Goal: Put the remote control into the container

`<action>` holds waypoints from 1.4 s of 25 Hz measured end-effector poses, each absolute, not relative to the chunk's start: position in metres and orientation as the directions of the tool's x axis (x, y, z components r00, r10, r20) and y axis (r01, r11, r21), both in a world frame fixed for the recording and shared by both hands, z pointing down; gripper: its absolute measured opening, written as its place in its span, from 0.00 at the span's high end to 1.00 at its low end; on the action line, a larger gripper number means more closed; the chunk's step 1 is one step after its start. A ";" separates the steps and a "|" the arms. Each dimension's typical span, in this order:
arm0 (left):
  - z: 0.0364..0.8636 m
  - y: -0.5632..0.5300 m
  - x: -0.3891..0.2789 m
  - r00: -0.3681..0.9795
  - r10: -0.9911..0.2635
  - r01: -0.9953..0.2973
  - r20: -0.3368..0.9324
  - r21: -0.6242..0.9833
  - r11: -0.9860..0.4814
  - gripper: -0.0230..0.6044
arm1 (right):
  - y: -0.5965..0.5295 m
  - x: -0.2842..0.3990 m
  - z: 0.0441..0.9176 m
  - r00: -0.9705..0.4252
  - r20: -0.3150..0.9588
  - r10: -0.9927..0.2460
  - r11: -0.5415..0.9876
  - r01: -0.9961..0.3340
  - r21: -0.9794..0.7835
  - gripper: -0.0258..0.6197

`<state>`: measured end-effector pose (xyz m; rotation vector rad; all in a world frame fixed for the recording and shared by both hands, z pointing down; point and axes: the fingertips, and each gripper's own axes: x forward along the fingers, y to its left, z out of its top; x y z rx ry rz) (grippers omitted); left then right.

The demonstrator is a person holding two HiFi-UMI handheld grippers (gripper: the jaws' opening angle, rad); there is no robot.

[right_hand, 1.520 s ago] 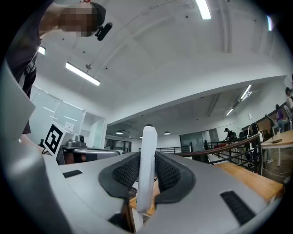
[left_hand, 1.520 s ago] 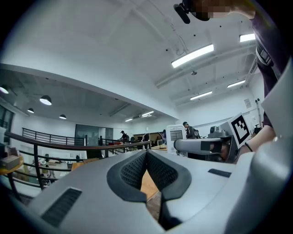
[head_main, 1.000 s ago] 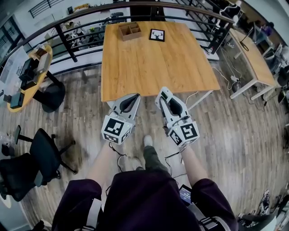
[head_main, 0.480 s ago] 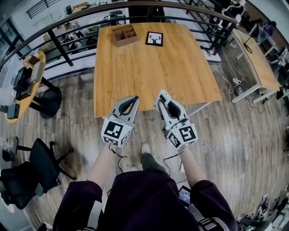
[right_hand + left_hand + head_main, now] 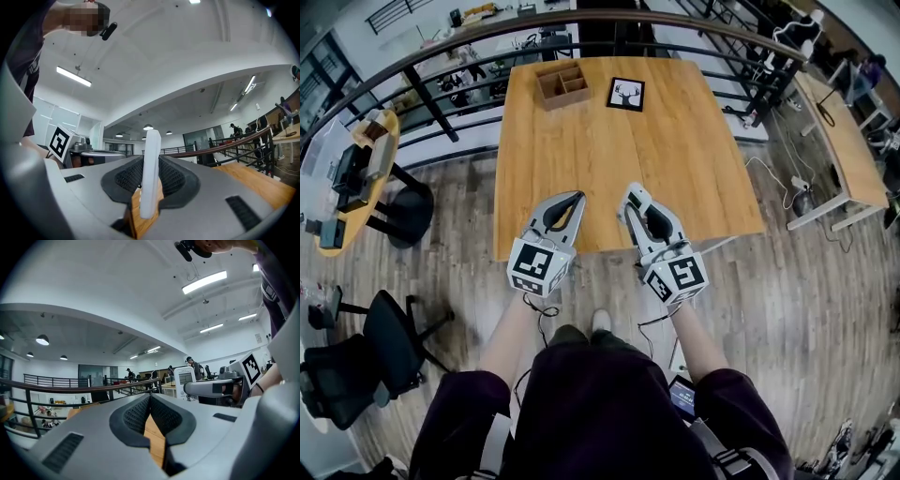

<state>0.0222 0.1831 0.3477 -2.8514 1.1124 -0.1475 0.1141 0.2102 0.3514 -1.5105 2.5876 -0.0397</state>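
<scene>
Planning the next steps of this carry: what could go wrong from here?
The remote is pinched by the jaws of the right gripper and sticks up above them, so it might tilt or slip. The container sits at the far edge of the table, a long reach, with dividers the remote could catch on. The framed picture beside it could get bumped.

Ahead of me stands a square light-wood table (image 5: 609,169), a black-framed white deer-head picture (image 5: 625,94) flat near its far edge; a black swivel chair (image 5: 391,333) sits at my left.

Tabletop (image 5: 609,169) open from near edge to far-end container (image 5: 562,84), framed picture (image 5: 625,94); railing (image 5: 431,89) behind.
</scene>
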 end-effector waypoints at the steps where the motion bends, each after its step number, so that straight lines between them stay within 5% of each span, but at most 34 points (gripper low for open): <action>1: 0.345 0.177 0.023 0.729 -0.681 -0.674 0.061 -0.110 -0.731 0.95 | 0.204 0.114 0.349 -0.487 -0.115 -0.866 0.498 -0.862 -0.094 0.79; 35: 0.363 -0.207 -0.039 0.729 -0.682 -0.679 0.059 -0.060 -0.732 0.95 | -0.194 0.030 0.375 -0.493 -0.054 -0.868 0.496 -0.862 -0.105 0.79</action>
